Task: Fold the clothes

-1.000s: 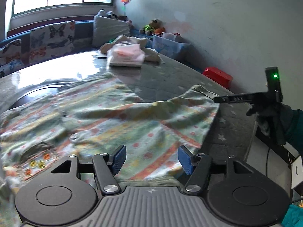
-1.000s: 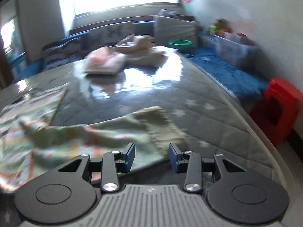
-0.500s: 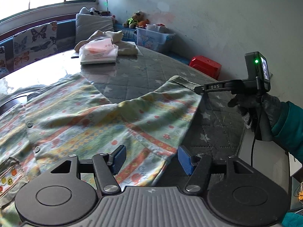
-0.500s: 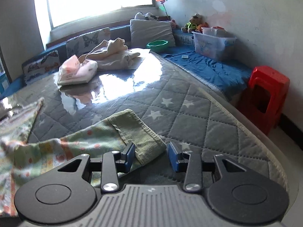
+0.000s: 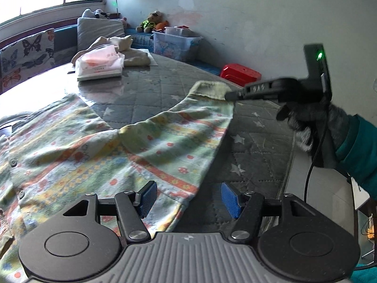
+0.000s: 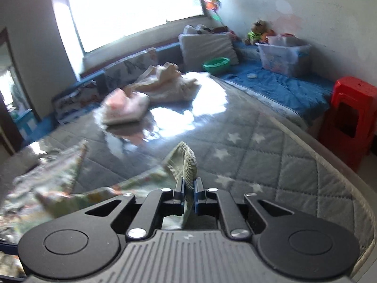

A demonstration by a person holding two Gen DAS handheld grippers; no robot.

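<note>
A pale green patterned child's garment (image 5: 99,146) with buttons lies spread on the grey star-quilted table (image 5: 150,89). My left gripper (image 5: 186,195) is open, its blue pads low over the garment's near edge. My right gripper (image 6: 188,187) is shut on the ribbed green sleeve cuff (image 6: 188,162) and holds it lifted off the table. In the left wrist view the right gripper (image 5: 229,96) shows at the right, pinching that cuff (image 5: 209,88).
A pink folded pile (image 5: 99,64) and a beige heap of clothes (image 6: 169,83) lie at the table's far side. A red stool (image 6: 348,120), a plastic storage box (image 6: 282,55) and a blue bench with cushions stand beyond the right edge.
My right gripper has closed on the sleeve cuff and lifted it off the table. My left gripper has shifted a little over the garment's near edge and stays open.
</note>
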